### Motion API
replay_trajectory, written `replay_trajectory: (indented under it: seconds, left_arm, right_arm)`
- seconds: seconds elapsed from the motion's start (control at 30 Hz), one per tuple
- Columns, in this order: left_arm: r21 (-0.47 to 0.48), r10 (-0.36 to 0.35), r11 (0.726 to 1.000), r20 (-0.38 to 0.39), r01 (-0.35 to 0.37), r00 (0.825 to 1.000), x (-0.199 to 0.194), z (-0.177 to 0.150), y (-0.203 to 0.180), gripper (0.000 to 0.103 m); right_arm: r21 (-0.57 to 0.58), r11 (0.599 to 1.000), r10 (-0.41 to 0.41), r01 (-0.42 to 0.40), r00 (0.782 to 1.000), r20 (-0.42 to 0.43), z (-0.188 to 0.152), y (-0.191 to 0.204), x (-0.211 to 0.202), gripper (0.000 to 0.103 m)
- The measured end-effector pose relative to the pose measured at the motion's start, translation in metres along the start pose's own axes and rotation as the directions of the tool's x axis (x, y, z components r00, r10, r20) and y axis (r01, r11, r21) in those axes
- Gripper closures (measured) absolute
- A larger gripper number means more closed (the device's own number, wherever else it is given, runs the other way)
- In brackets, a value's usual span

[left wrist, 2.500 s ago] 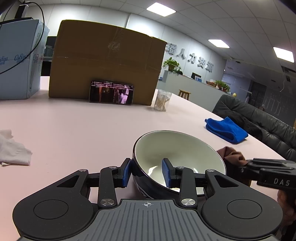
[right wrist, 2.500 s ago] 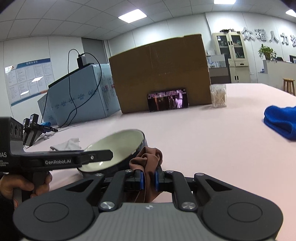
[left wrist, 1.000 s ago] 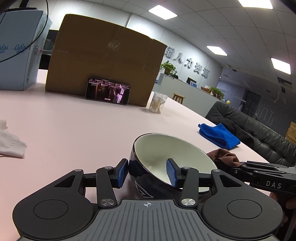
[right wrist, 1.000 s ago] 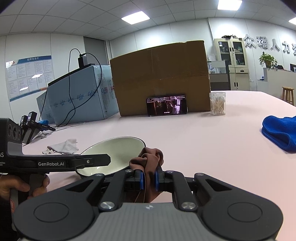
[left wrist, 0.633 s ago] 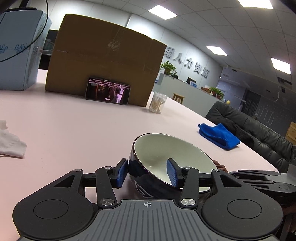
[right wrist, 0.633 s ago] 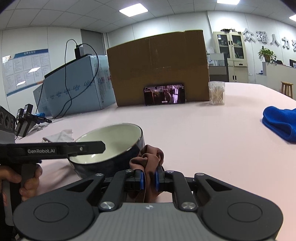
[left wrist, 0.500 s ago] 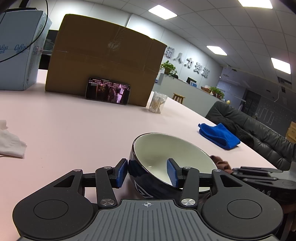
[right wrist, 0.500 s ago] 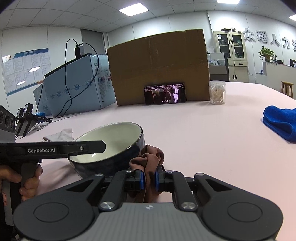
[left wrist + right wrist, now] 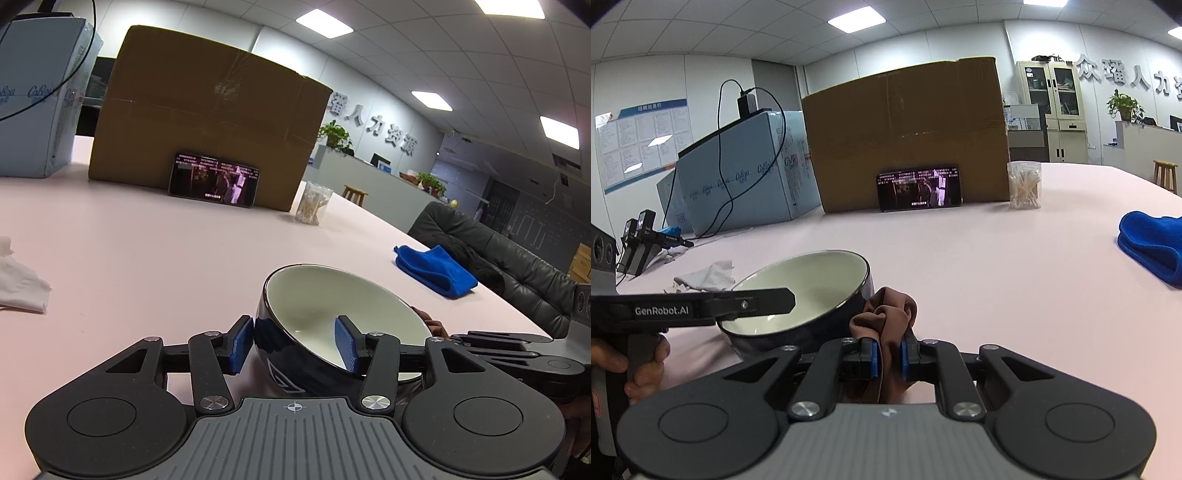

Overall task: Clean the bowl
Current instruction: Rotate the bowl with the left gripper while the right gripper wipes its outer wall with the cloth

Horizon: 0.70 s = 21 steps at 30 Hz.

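In the left wrist view the near wall of the bowl is hidden behind the left gripper, so whether its opening jaws still press on the rim cannot be told, and the brown cloth shows only as a sliver behind the far rim. The white tissue and the light blue box run off the left edge there, and in the right wrist view the blue towel is cut by the right edge. The picture on the phone and the print on the wall notice board are too small to read.
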<state>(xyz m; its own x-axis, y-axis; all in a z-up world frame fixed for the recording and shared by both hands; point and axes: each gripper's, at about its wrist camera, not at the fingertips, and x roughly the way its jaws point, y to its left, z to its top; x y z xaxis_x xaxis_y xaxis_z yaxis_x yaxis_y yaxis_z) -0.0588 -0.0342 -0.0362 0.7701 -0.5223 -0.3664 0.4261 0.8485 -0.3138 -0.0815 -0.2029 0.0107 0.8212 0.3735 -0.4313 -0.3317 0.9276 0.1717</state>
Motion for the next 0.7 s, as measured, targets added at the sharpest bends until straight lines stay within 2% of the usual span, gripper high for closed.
replay_trajectory:
  seconds: [0.23,0.4,0.53,0.7]
  left_arm:
    - [-0.001,0.000,1.000,-0.007,0.000,1.000,0.001,-0.001,-0.001,0.054]
    - [-0.005,-0.005,1.000,-0.004,0.005,1.000,0.000,-0.001,0.000,0.054]
    - [-0.007,-0.002,1.000,-0.004,0.002,1.000,0.001,-0.001,-0.001,0.054]
    - [-0.009,0.003,1.000,-0.008,-0.003,1.000,0.003,-0.001,-0.001,0.053]
  right_arm:
    - [0.022,0.999,0.030,-0.031,0.999,0.027,0.008,-0.006,0.000,0.089]
    - [0.034,0.999,0.037,-0.036,0.999,-0.004,0.009,-0.011,0.010,0.089]
    - [0.051,0.996,0.070,-0.068,0.997,-0.034,0.005,-0.015,0.013,0.089]
    - [0.095,0.986,0.135,-0.135,0.991,0.003,0.003,-0.024,0.009,0.089]
